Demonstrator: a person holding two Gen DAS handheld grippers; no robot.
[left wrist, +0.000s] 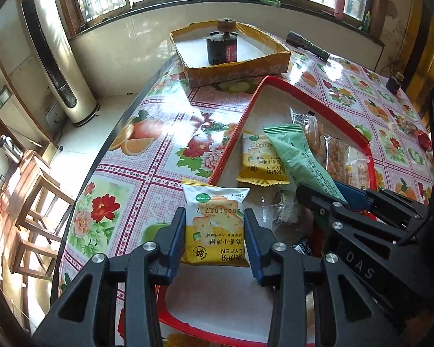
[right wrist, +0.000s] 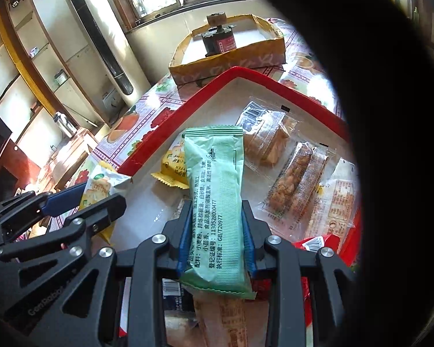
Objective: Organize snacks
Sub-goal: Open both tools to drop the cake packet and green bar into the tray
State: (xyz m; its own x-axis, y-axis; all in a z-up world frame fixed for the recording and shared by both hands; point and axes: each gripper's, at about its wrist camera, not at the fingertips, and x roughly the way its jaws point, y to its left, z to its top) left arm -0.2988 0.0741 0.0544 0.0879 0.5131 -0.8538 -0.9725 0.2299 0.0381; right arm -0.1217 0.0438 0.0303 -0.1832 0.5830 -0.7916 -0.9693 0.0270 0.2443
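My left gripper (left wrist: 214, 228) is shut on a yellow cracker packet (left wrist: 215, 225) and holds it above the near left rim of the red tray (left wrist: 247, 107). My right gripper (right wrist: 215, 237) is shut on a long green snack packet (right wrist: 217, 199) above the tray (right wrist: 205, 92); it also shows in the left wrist view (left wrist: 318, 196) at the right. A second yellow cracker packet (left wrist: 260, 159) lies in the tray, with clear-wrapped snack bars (right wrist: 292, 179) and pastries (right wrist: 267, 138) beside it. The left gripper (right wrist: 81, 199) with its packet (right wrist: 101, 185) shows at the left of the right wrist view.
A yellow cardboard box (left wrist: 231, 63) holding a dark canister (left wrist: 221, 46) stands behind the tray on the flowered tablecloth (left wrist: 147, 156). A flashlight (left wrist: 306, 44) lies at the far right. A tall white air conditioner (left wrist: 52, 57) and wooden stools (left wrist: 34, 202) stand left of the table.
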